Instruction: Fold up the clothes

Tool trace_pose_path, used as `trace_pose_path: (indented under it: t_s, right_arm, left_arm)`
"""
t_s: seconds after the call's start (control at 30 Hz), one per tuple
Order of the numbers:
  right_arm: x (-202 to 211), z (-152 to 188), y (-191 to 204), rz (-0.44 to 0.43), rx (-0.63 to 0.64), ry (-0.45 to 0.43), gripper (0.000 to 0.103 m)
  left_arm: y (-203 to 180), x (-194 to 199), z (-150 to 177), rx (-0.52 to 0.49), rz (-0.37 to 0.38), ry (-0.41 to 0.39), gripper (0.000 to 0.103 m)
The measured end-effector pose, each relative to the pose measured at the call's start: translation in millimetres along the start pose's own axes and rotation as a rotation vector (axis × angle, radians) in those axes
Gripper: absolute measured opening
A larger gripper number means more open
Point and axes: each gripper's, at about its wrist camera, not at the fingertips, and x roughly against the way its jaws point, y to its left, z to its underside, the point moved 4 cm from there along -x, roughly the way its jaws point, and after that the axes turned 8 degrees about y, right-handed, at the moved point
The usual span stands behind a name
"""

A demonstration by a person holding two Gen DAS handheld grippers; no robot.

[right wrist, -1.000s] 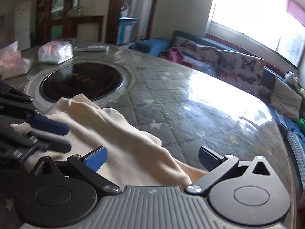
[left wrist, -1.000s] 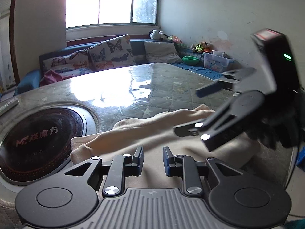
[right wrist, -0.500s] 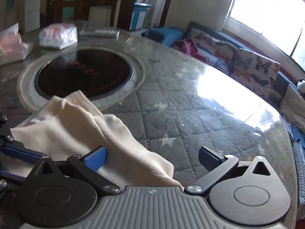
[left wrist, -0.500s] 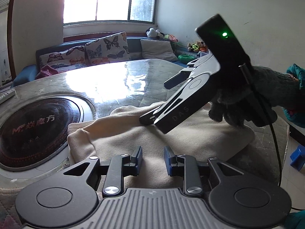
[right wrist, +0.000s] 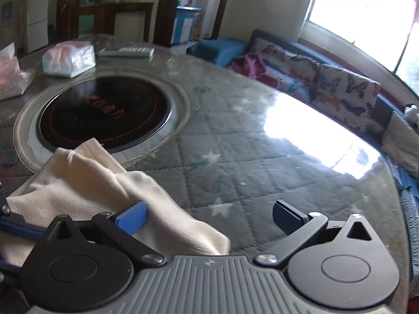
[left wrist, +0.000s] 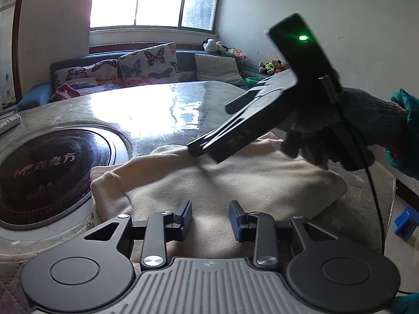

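My left view is showing what my right view is not: the right tongs (left wrist: 207,149) from the side, carried in my gloved hand (left wrist: 348,130), a green lamp lit on the body, the tips coming down onto the far fold of the cloth (left wrist: 222,183). From that angle I cannot tell whether the tips are touching it.

My right view is showing the far side of the table (right wrist: 262,157): two plastic packets (right wrist: 68,59) and a remote (right wrist: 125,51) beyond the black hob (right wrist: 104,110). It is also showing the right tongs (right wrist: 207,216) spread wide, nothing between the pads. The left pad (right wrist: 132,217) is lying over the cloth (right wrist: 86,188); the right pad is standing over bare table.

The left tongs (left wrist: 209,219) are standing at a narrow gap, gripping nothing. The cloth is lying folded on the table directly under and ahead of them, its left edge beside the hob (left wrist: 52,164).
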Motion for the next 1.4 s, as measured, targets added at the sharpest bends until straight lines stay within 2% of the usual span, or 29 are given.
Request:
trace_pose_path:
  t_s: [0.17,0.33,0.43,0.53,0.73,1.0,1.17,1.4]
  right_arm:
    - [26,20,-10,0.053,-0.004,-0.042,0.103]
    - [53,48,-9,0.107,-0.005,-0.088,0.103]
    - [69,62,-2,0.11,-0.009,-0.13,0.103]
    - [78,71,8,0.1,-0.009,-0.16,0.103]
    - [76,92,22,0.127,0.021,-0.159,0.103]
    - [81,114,18,0.165,0.046,-0.164,0.103]
    - [88,126,7,0.169,-0.014,-0.16,0.103]
    - [105,138,-16,0.167,-0.157,-0.187,0.103]
  left_arm:
    - [10,11,-4,0.03,-0.059,-0.034,0.042]
    - [31,26,-2,0.126,-0.169,-0.073,0.043]
    - [42,30,5,0.185,-0.227,-0.064,0.043]
    - [50,28,14,0.266,-0.207,-0.026,0.043]
    - [50,29,17,0.314,-0.176,-0.013,0.041]
    - [33,31,22,0.305,-0.126,0.008,0.041]
    - [20,32,24,0.266,-0.109,0.01,0.043]
    - [21,47,13,0.218,-0.171,-0.041,0.046]
